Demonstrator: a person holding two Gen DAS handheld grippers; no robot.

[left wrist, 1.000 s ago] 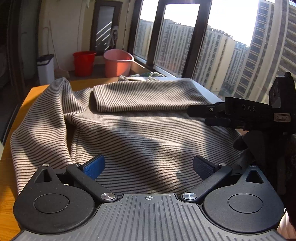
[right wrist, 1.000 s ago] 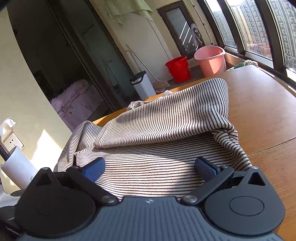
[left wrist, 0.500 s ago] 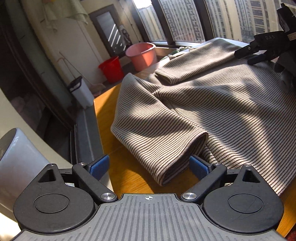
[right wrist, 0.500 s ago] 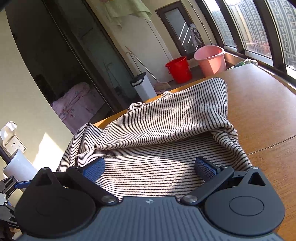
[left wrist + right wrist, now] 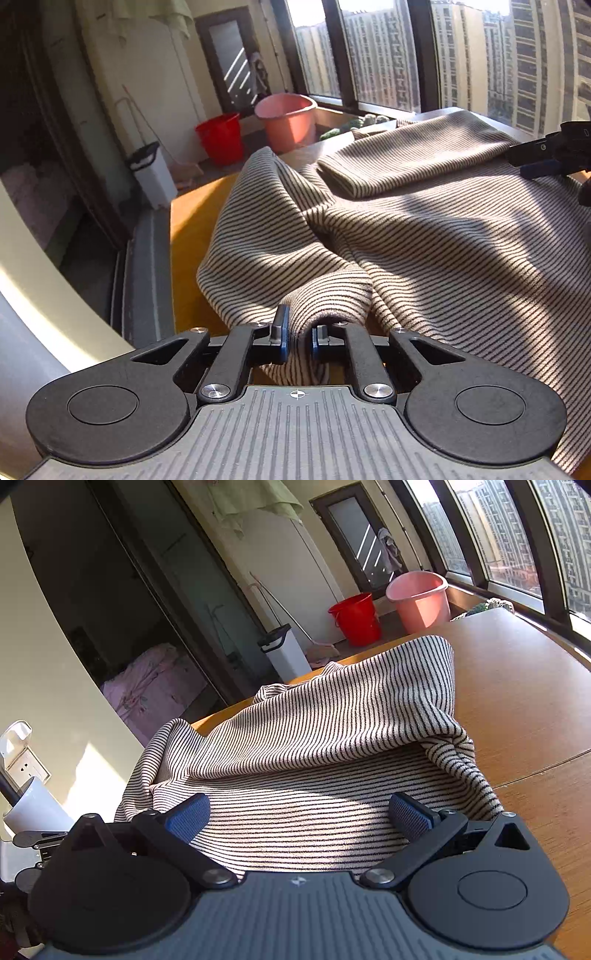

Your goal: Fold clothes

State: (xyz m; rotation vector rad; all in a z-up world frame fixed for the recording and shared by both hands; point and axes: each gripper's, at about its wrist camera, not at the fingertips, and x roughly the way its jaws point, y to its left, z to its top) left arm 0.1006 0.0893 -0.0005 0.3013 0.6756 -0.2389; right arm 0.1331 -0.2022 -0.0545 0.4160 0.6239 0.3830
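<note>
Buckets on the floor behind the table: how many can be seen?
2. A red bucket stands on the floor by the glass door, and a pink bucket stands beside it, nearer the window. The table may hide others.

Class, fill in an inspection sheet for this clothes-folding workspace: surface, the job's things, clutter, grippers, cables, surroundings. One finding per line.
Surface: wooden table, bare on the window side.
Job's things: striped garment spread over the table, one sleeve folded across it, the near sleeve rumpled.
Clutter: a small green bundle at the table's far edge; what it is cannot be told.
Grippers: left gripper, jaws just closed, shut on the near sleeve end; right gripper, jaws open over the garment.
Cables: nothing seen.
Surroundings: red bucket, pink bucket, white bin, windows facing tower blocks.
</note>
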